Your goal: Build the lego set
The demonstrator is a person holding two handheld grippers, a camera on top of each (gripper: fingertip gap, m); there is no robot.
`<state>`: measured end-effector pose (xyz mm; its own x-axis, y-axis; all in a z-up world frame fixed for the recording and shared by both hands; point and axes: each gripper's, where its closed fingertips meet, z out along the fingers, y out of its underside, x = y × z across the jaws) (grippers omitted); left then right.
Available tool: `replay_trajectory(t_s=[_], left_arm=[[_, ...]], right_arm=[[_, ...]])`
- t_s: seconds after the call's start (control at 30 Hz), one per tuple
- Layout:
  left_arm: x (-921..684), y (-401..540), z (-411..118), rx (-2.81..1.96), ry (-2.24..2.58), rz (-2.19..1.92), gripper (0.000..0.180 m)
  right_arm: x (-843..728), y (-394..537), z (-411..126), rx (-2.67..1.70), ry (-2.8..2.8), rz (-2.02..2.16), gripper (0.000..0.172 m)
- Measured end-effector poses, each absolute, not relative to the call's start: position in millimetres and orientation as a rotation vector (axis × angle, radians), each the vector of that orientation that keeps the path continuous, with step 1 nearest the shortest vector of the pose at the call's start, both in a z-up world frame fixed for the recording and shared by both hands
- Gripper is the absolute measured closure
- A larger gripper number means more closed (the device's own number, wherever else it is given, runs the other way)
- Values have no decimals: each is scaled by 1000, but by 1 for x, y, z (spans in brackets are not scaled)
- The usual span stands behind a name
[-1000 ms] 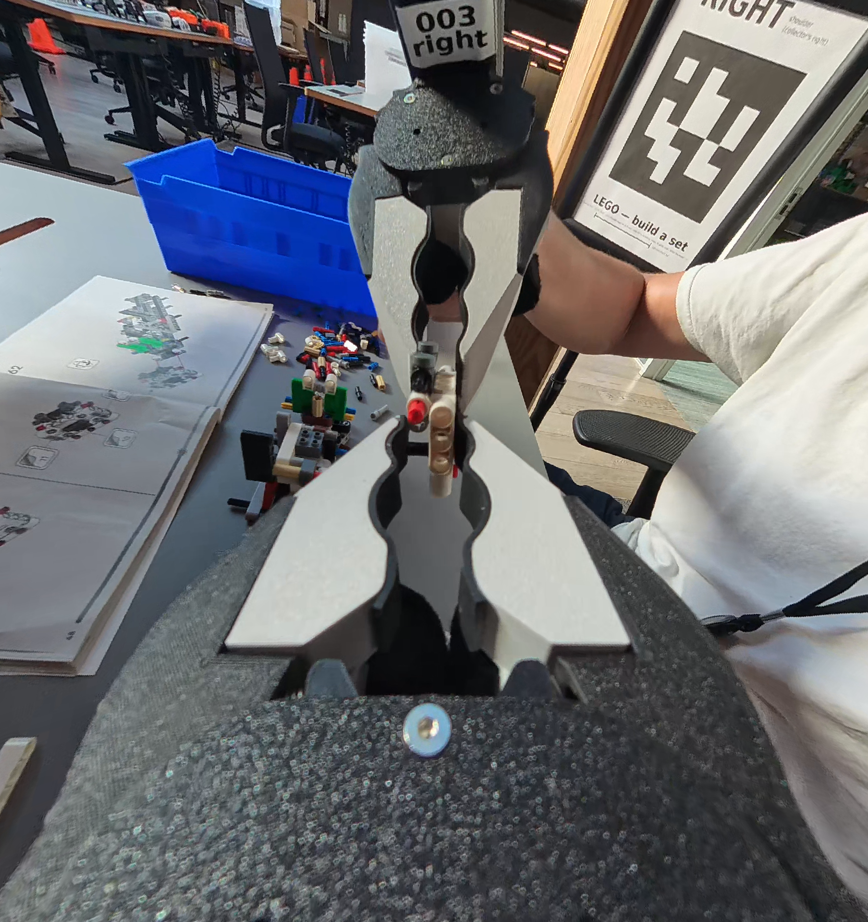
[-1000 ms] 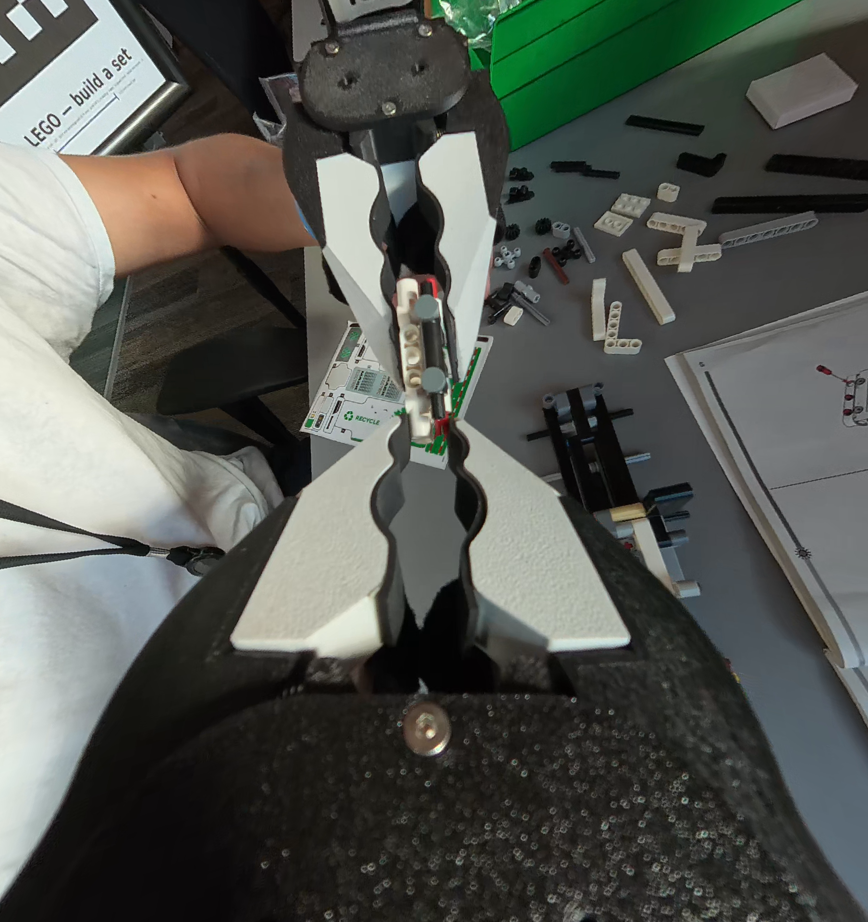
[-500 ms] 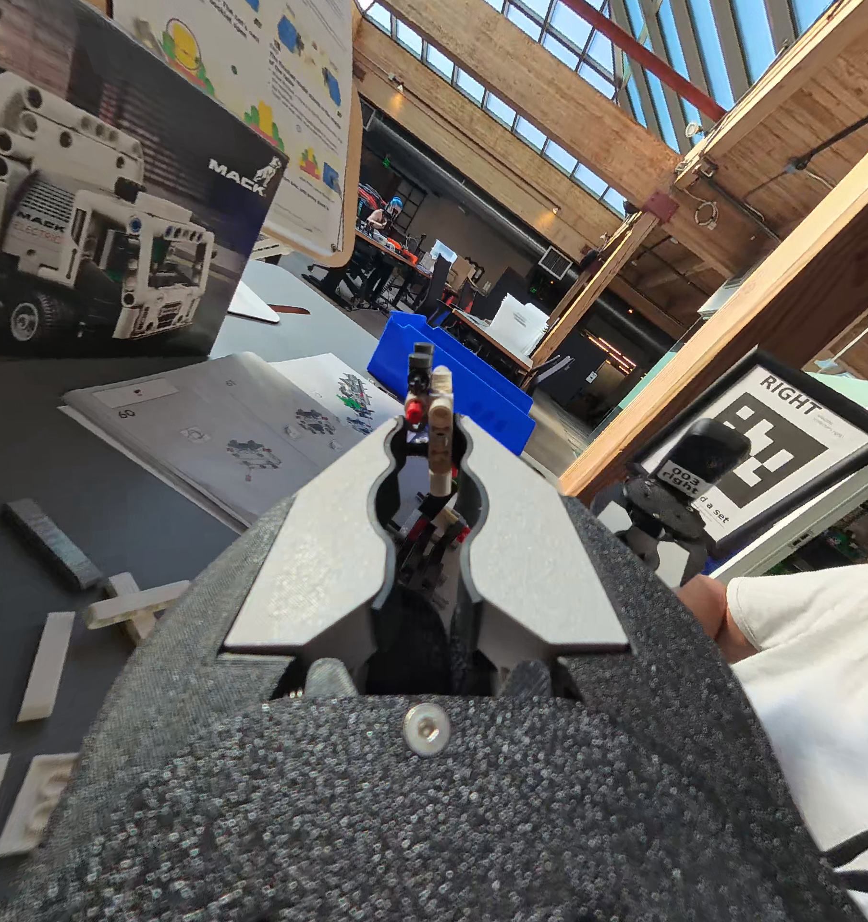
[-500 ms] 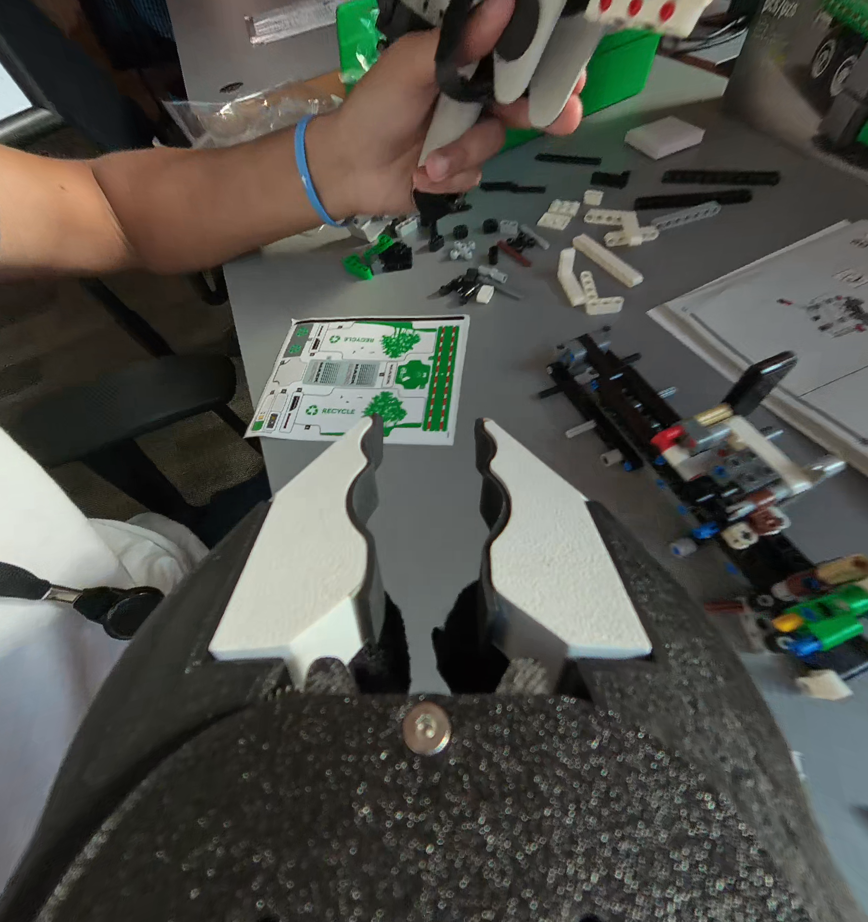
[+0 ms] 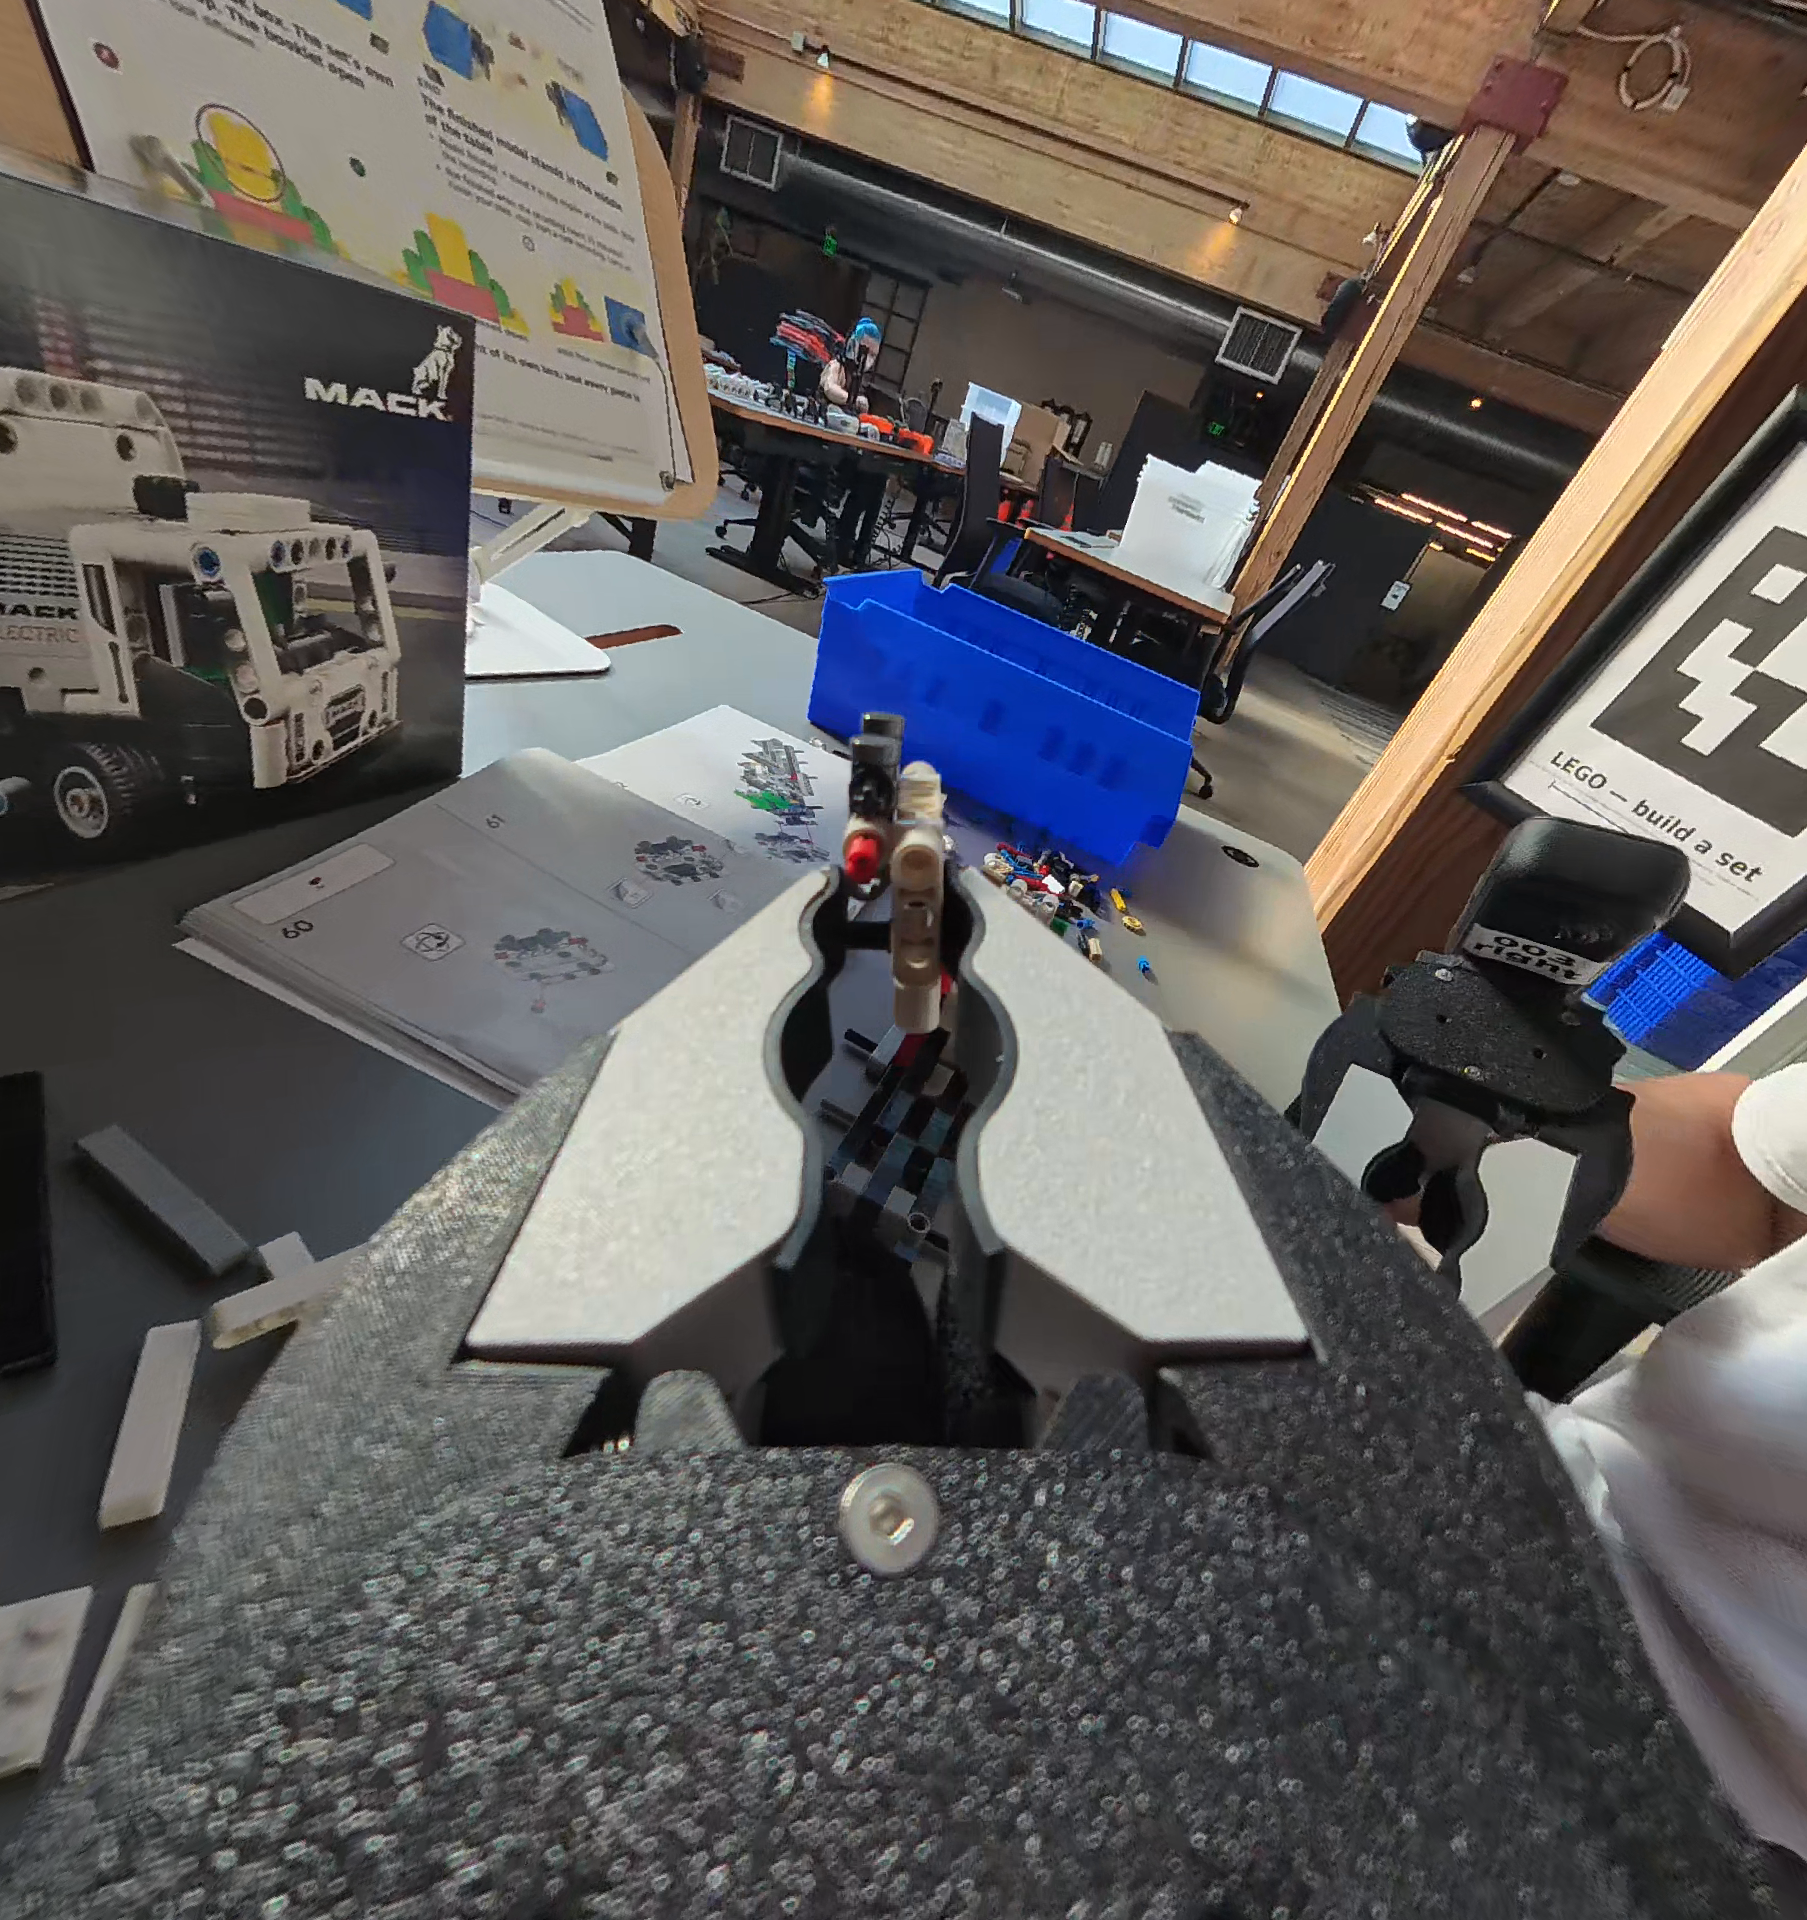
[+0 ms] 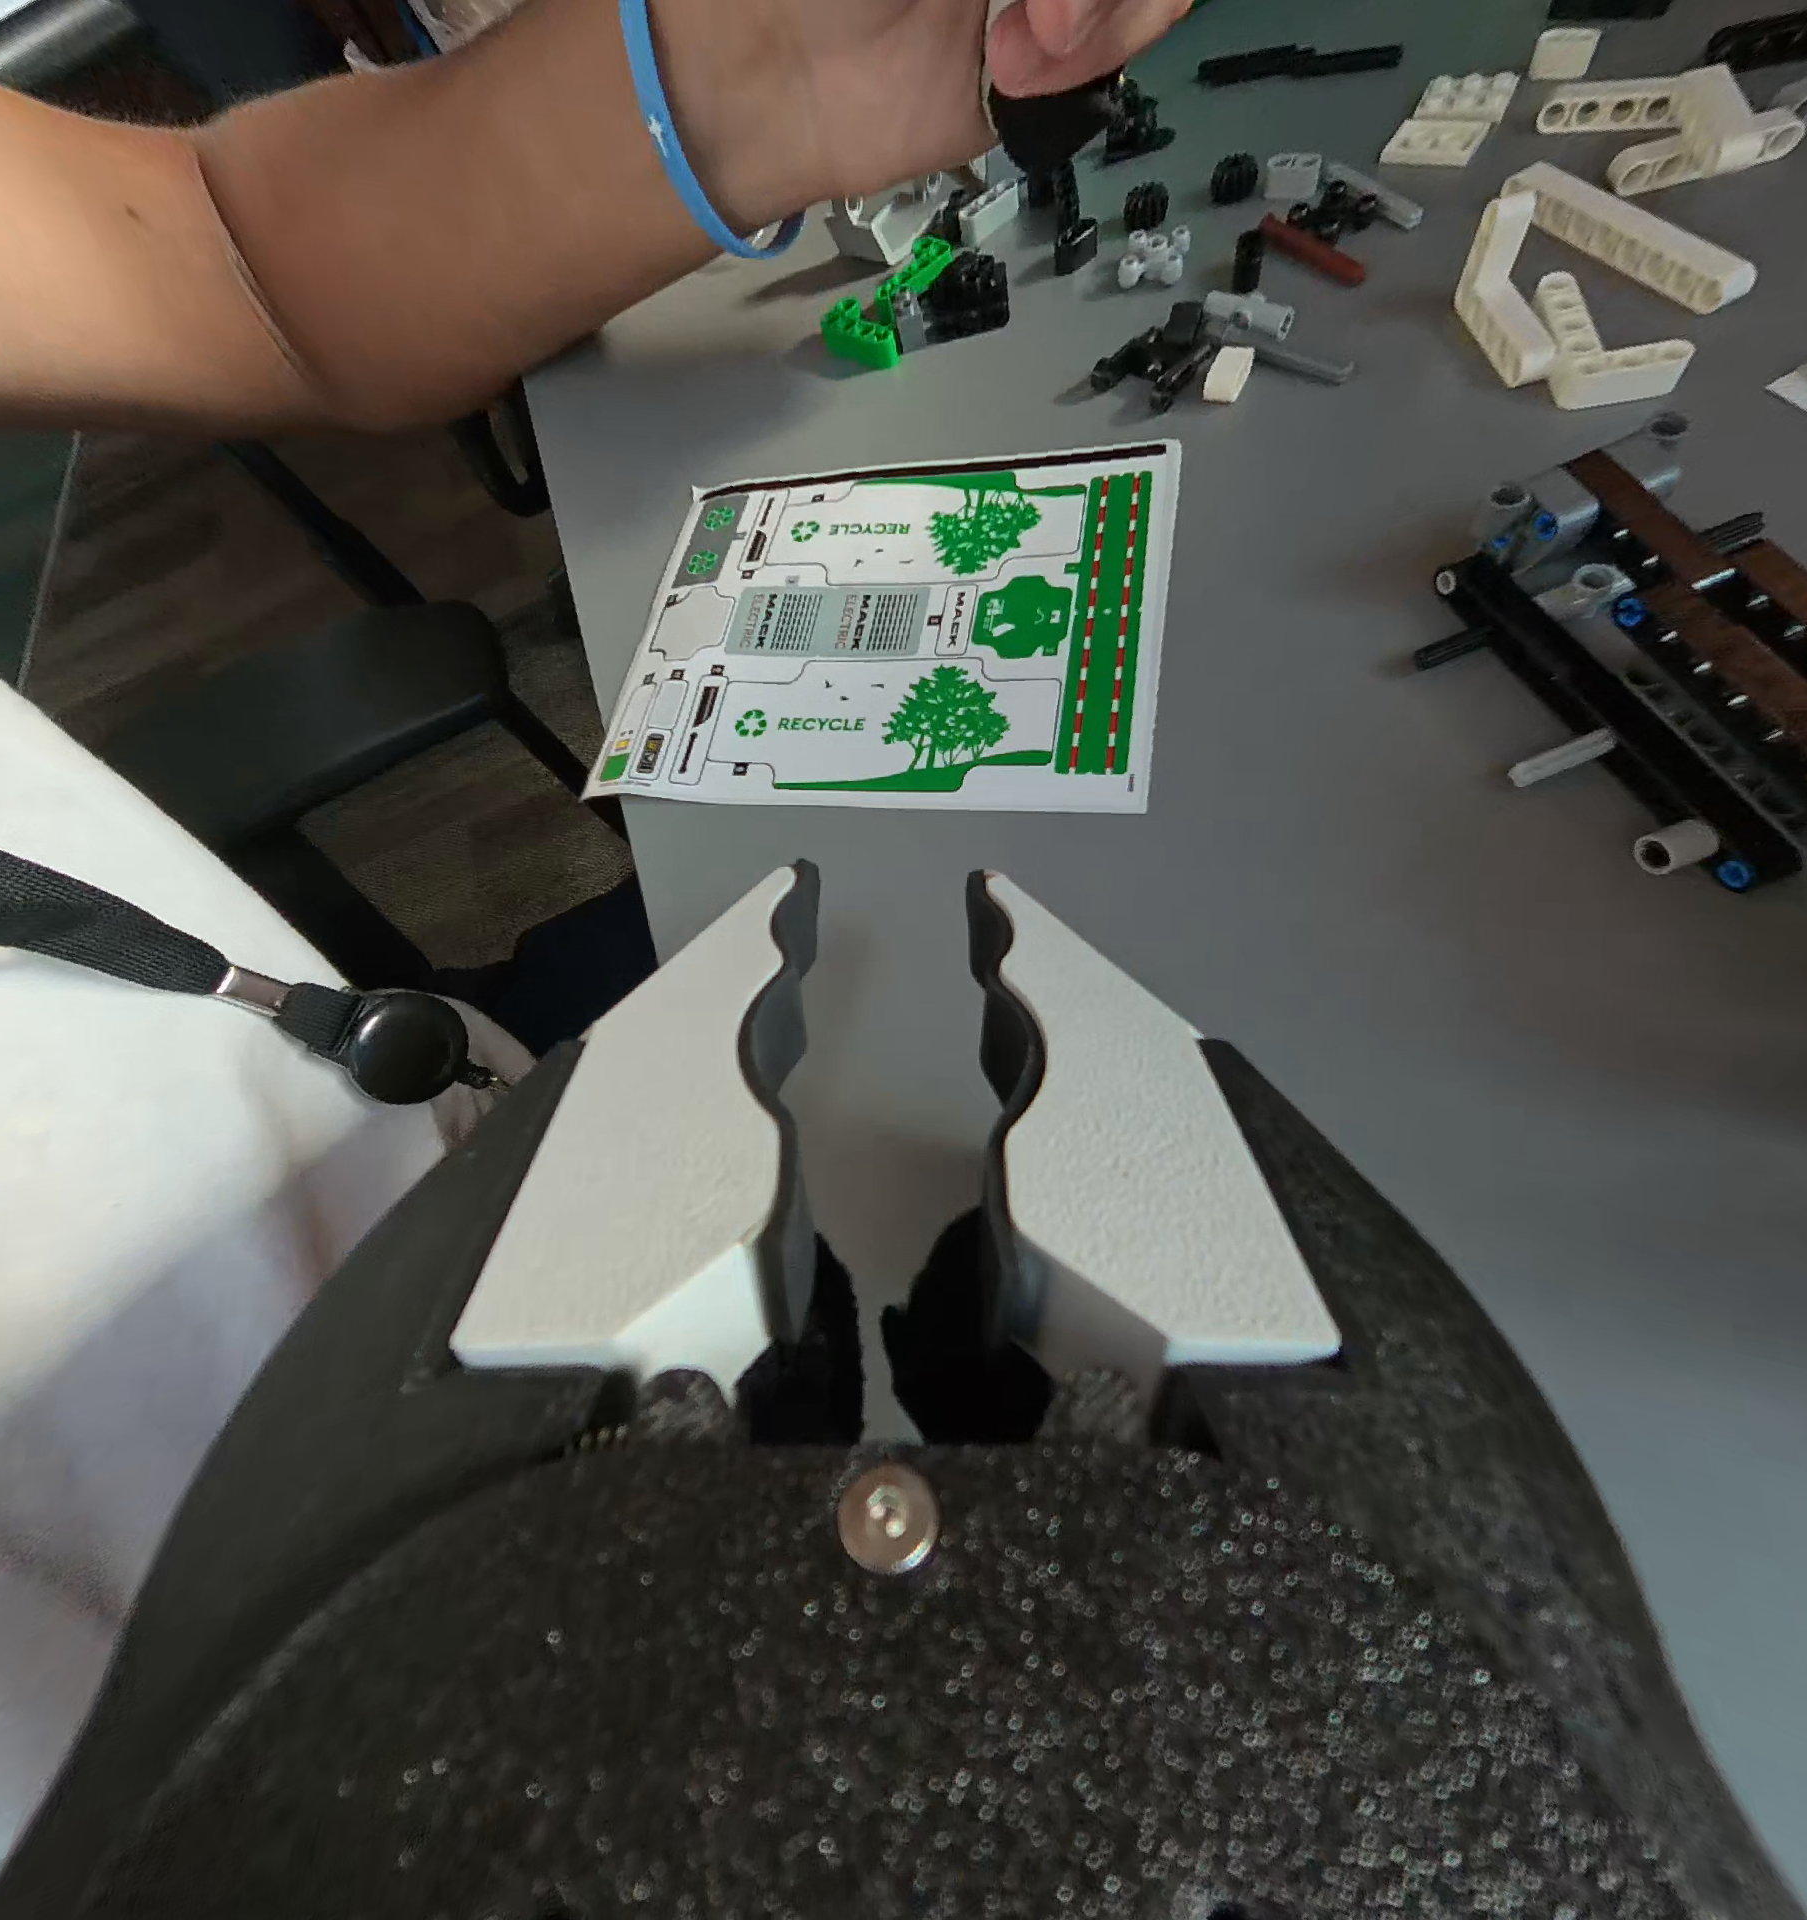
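Observation:
My left gripper (image 5: 891, 894) is shut on a small brick assembly (image 5: 914, 883): a tan beam with a red pin and dark grey connectors, standing up out of the fingertips above the grey table. My right gripper (image 6: 891, 883) is open and empty, low over the bare grey table (image 6: 1294, 1039) just in front of a green and white sticker sheet (image 6: 899, 634). The right gripper also shows in the left wrist view (image 5: 1450, 1164), off to the right at the table's edge. A hand with a blue wristband (image 6: 733, 135) shows at the top of the right wrist view.
An open instruction booklet (image 5: 483, 904), a set box (image 5: 182, 582) and a blue bin (image 5: 1003, 707) lie ahead of the left gripper, with small loose parts (image 5: 1065, 894). A black frame assembly (image 6: 1688, 686), white beams (image 6: 1574, 281) and small dark parts (image 6: 1190, 312) lie right of the sticker sheet. Tip to tip, the grippers are about 20 cm apart.
A second ago both grippers held the small assembly between them. My right gripper opened, let go and drew back low over the table. My left gripper kept the assembly and swung away.

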<state>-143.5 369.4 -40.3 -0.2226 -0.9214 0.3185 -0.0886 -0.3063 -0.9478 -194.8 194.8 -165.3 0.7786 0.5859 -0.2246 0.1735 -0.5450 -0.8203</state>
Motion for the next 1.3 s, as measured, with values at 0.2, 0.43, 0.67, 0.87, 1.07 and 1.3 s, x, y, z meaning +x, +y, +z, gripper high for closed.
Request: replay_trajectory(t_s=[0.2, 0.43, 0.67, 0.87, 1.07, 1.3], left_arm=[[-138, 371, -56, -1404, 1303, -1540, 166], [-136, 367, -60, -1408, 1369, -1483, 166], [-172, 321, -39, -1443, 1482, -1544, 166], [-215, 268, -71, -1528, 1479, -1652, 165], [-264, 309, -109, -1700, 1267, -1364, 166], [-297, 324, -148, -1840, 1268, -1066, 165]], right_arm=[[-218, 195, -166, -2093, -599, 557, 144], [-234, 194, -163, -2068, -592, 532, 141], [-236, 190, -164, -2072, -661, 487, 140], [-214, 198, -143, -2003, -636, 479, 139], [-204, 190, -151, -2058, -631, 544, 136], [-225, 184, -157, -2057, -709, 608, 137]])
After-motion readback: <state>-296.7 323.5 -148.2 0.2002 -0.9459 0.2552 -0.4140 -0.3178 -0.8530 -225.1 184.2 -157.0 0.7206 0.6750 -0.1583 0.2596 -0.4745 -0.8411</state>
